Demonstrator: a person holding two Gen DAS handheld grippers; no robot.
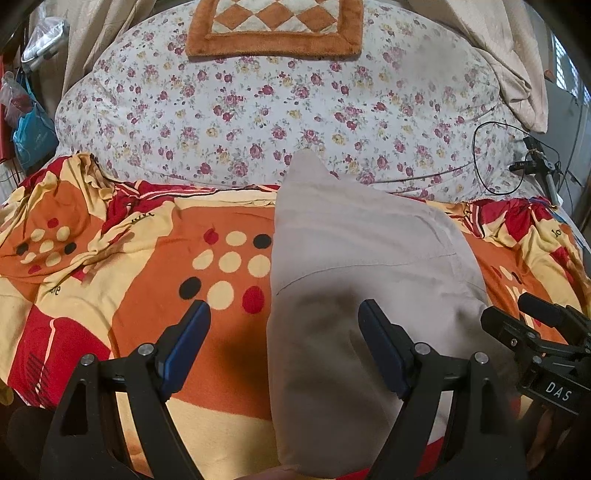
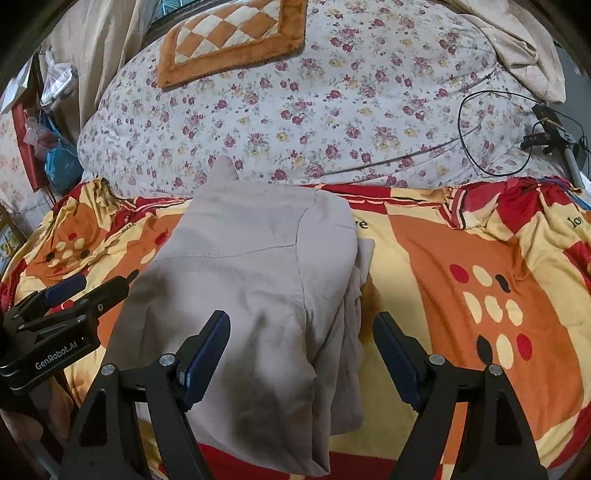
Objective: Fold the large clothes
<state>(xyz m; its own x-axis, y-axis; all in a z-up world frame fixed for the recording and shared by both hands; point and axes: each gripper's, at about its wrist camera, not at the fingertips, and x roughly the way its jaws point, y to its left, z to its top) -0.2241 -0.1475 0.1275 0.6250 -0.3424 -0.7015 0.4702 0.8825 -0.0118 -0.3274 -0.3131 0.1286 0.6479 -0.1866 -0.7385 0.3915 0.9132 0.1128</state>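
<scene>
A beige garment (image 1: 362, 258) lies folded into a long narrow stack on the orange, red and yellow bedspread (image 1: 147, 288). It also shows in the right wrist view (image 2: 258, 266), with loose layers along its right edge. My left gripper (image 1: 284, 314) is open and empty, hovering over the garment's left edge near its close end. My right gripper (image 2: 301, 325) is open and empty, above the garment's right edge. The right gripper shows at the lower right of the left wrist view (image 1: 543, 332). The left gripper shows at the left of the right wrist view (image 2: 70, 295).
A floral quilt (image 1: 277, 110) is heaped behind the bedspread (image 2: 480, 258), with an orange checkered mat (image 1: 273, 29) on top. A black cable and small stand (image 1: 532, 162) sit at the far right. Bags (image 1: 29, 122) hang at the left. A beige curtain (image 1: 509, 55) hangs at the back right.
</scene>
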